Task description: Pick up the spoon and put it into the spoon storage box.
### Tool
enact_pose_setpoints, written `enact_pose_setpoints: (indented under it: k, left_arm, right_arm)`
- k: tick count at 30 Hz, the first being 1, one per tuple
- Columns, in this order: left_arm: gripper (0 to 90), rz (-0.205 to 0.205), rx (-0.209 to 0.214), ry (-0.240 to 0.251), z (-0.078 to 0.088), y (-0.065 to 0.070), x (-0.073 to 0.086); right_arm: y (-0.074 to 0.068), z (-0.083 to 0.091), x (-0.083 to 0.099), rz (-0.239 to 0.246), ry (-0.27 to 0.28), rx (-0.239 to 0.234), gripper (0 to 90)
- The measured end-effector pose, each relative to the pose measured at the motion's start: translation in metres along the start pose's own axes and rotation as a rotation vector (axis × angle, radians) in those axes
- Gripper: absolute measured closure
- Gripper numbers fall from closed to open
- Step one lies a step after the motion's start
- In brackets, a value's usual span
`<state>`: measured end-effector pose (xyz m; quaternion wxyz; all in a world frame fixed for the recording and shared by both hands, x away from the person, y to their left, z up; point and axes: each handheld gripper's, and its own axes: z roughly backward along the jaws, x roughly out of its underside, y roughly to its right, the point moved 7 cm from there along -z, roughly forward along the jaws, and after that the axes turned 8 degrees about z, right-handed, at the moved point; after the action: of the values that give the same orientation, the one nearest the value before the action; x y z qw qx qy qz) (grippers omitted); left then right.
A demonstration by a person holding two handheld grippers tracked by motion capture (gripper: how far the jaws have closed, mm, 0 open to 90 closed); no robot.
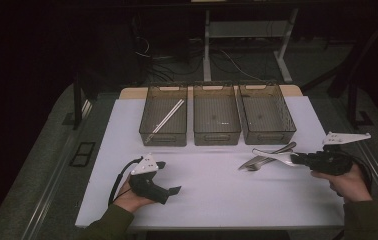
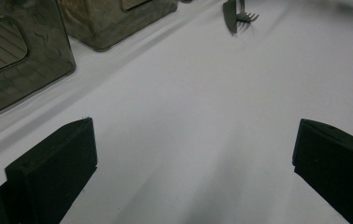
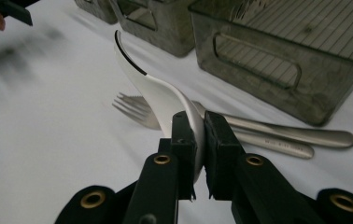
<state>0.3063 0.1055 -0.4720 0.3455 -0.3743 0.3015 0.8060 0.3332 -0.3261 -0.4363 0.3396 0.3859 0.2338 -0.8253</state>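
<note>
Three dark, see-through plastic bins with cut-out handles stand in a row on the white table cover: a left bin (image 1: 163, 116), a middle bin (image 1: 216, 115) and a right bin (image 1: 266, 114). One pair of pale chopsticks (image 1: 167, 116), two sticks, lies in the left bin. One white plastic spoon (image 3: 158, 91) is there. Two silver metal forks (image 3: 277, 136) lie side by side on the cover. Two black two-jaw grippers are in hand, left gripper (image 1: 169, 176) and right gripper (image 1: 295, 158).
</note>
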Motion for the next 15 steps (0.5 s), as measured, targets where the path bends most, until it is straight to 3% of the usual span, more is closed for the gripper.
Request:
enact_pose_setpoints:
  k: [15]
  left_arm:
    - [0.0, -0.003, 0.008, 0.006, -0.001, 0.001, -0.001]
  right_arm:
    - [0.002, -0.013, -0.038, -0.012, 0.04, 0.021, 82.9]
